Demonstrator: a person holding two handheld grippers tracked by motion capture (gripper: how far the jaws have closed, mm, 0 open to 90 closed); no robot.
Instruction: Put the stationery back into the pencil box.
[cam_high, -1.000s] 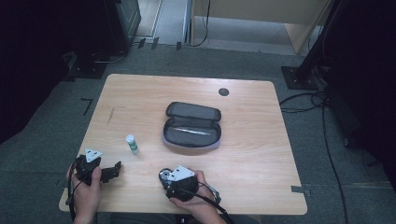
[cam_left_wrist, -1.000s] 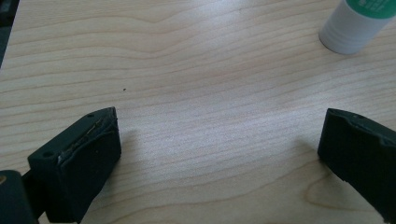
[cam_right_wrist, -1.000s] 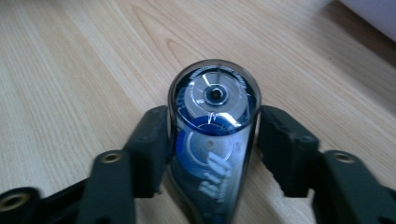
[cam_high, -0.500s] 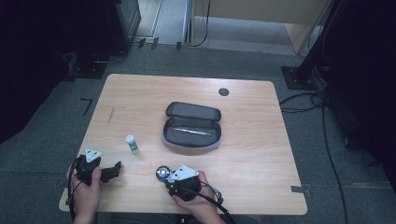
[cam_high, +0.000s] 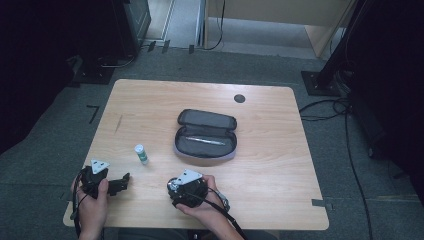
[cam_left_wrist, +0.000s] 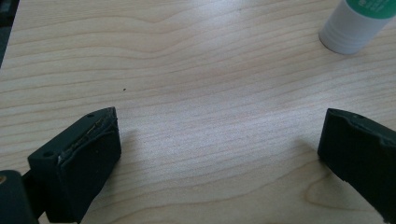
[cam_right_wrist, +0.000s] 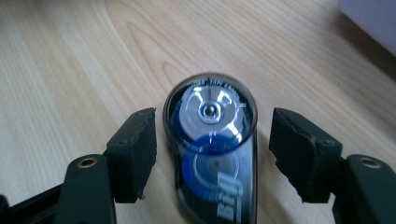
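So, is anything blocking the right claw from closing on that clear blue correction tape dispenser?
Nothing visible. The clear blue correction tape dispenser lies on the wooden table between the open jaws of the right claw, with bare gaps on both sides.

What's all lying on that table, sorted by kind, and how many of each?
Open pencil case: 1
Pen inside the case: 1
Glue stick: 1
Correction tape dispenser, between the right gripper's open jaws: 1
Hand-held grippers, counting the left gripper: 2
Total: 6
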